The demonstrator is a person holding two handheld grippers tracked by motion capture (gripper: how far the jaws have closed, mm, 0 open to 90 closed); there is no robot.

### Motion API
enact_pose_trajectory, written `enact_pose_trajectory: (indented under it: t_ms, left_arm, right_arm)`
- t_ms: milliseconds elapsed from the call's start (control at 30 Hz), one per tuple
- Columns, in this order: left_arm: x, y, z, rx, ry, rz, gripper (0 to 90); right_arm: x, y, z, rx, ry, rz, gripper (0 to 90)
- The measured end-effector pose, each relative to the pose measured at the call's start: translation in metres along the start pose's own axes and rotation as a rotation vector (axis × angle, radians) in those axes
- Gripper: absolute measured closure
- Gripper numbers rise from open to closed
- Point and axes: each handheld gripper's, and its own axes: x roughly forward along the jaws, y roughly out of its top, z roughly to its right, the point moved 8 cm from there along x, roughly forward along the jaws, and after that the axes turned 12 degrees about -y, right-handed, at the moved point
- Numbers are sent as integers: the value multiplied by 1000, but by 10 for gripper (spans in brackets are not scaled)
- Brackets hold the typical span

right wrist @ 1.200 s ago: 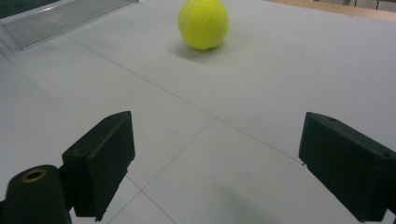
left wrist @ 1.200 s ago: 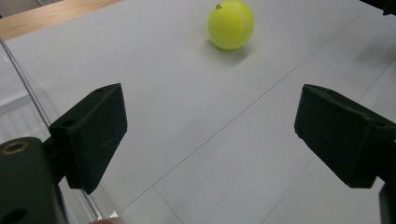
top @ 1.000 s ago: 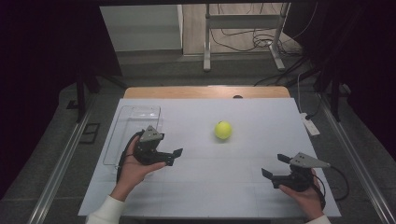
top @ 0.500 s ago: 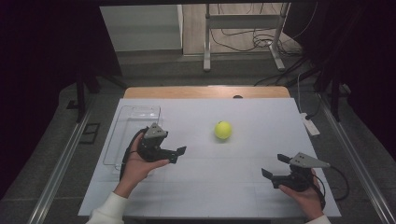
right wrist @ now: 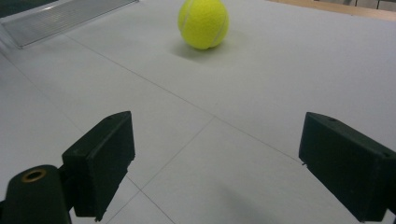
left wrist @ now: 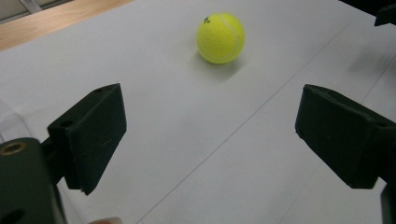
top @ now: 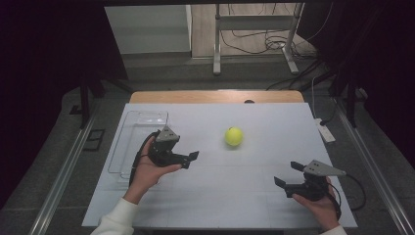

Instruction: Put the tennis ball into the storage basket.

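Overhead, white table, tennis ball, dark room

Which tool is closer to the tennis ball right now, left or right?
Left. The left tool sits just short of the tennis ball, on its left beside the clear tray. The right tool is farther back, near the table's front right, jaws open.

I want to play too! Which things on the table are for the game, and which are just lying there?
In the game: round yellow-green tennis ball; left black claw, open and nearest to it; right black claw, open.

Just lying about: clear plastic tray; white power strip off the table's edge.
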Motion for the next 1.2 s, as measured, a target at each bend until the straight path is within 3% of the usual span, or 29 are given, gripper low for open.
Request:
enact_pose_trajectory:
  t_ms: [1200]
  left_arm:
    - [28,15,1,21,-32,-26,97]
  right_arm:
    - [2,-2,1,4,-5,-12,111]
